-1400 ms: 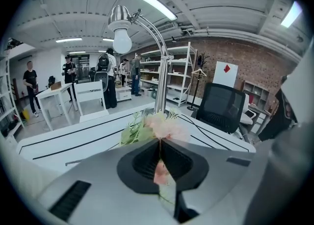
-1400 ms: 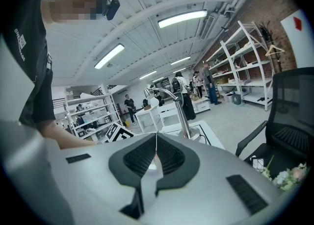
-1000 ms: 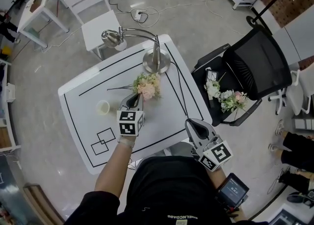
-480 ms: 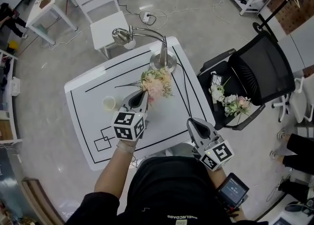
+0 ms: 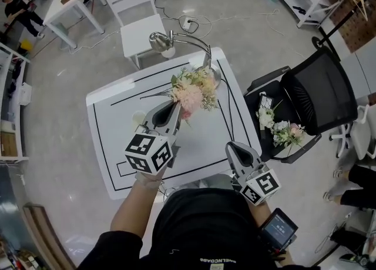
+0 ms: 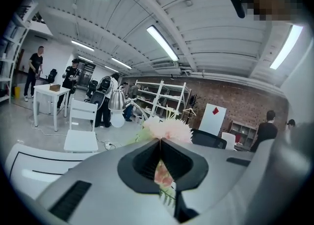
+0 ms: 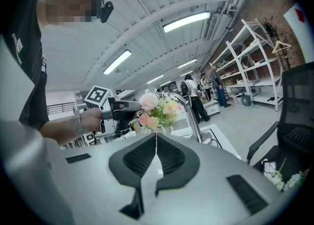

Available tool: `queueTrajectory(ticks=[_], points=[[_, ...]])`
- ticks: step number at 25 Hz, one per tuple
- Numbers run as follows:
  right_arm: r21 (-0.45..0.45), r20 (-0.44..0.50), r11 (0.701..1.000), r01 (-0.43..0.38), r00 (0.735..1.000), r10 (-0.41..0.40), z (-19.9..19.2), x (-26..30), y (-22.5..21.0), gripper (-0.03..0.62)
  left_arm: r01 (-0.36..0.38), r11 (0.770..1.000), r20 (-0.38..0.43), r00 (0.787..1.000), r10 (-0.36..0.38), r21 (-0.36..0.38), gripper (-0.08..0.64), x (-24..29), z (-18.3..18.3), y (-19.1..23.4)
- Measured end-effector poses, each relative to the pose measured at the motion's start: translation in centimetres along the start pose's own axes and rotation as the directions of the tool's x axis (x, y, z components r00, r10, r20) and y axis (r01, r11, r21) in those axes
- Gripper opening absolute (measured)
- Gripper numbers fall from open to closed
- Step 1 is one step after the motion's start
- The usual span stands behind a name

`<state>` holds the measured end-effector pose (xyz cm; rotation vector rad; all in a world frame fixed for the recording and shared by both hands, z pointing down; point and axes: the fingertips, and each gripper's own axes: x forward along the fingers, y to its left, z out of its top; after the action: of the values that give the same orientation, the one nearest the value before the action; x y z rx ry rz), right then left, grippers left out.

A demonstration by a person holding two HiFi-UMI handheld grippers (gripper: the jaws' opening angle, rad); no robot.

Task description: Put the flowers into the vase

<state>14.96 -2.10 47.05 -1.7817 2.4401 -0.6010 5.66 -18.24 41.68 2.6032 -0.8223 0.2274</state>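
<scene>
**Inspector:** Left gripper [image 5: 175,110]: jaws pinched shut on the stems of the flowers [image 5: 194,89], which are held above the table [image 5: 108,145], close to the lamp [image 5: 176,38]. Right gripper [image 5: 232,147]: jaws together, nothing between them, by the table's near edge.

**Clerk:** And the vase?

**Inspector:** Vase [image 5: 138,116]: small, pale, standing on the table just left of the left gripper and partly hidden by it. Recommendation: bring the flowers over its mouth, point the stems down, lower them straight, and let go only once they sit inside. The vase looks light, so stems dragging on the rim could tip it. The right gripper could steady it.
</scene>
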Motion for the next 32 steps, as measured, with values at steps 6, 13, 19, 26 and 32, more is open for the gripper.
queueTrajectory(ticks=[6,13,19,26,32], points=[[-0.003,0.002,1.0,-0.029,1.0,0.029,0.0,0.6,0.5,0.011,0.018,0.998,0.076,0.997,-0.013,-0.067,0.011,-2.0,2.9,-1.3],[-0.007,0.009,0.998,-0.062,0.998,0.062,0.3,1.1,1.0,0.011,0.051,0.986,0.175,0.984,-0.023,-0.159,0.011,-4.9,6.7,-2.7],[-0.009,0.002,0.996,-0.093,0.996,0.093,0.2,1.6,1.7,0.011,0.054,0.989,0.2,0.98,-0.026,-0.137,0.012,-6.3,7.3,-4.4],[-0.012,-0.016,0.994,-0.11,0.994,0.11,0.0,1.9,2.3,0.011,0.053,0.989,0.205,0.979,-0.023,-0.139,0.011,-6.9,6.3,-4.7],[-0.021,-0.025,0.992,-0.124,0.992,0.123,0.0,2.2,2.9,0.011,0.049,0.986,0.213,0.977,-0.014,-0.161,0.011,-7.4,6.0,-4.4]])
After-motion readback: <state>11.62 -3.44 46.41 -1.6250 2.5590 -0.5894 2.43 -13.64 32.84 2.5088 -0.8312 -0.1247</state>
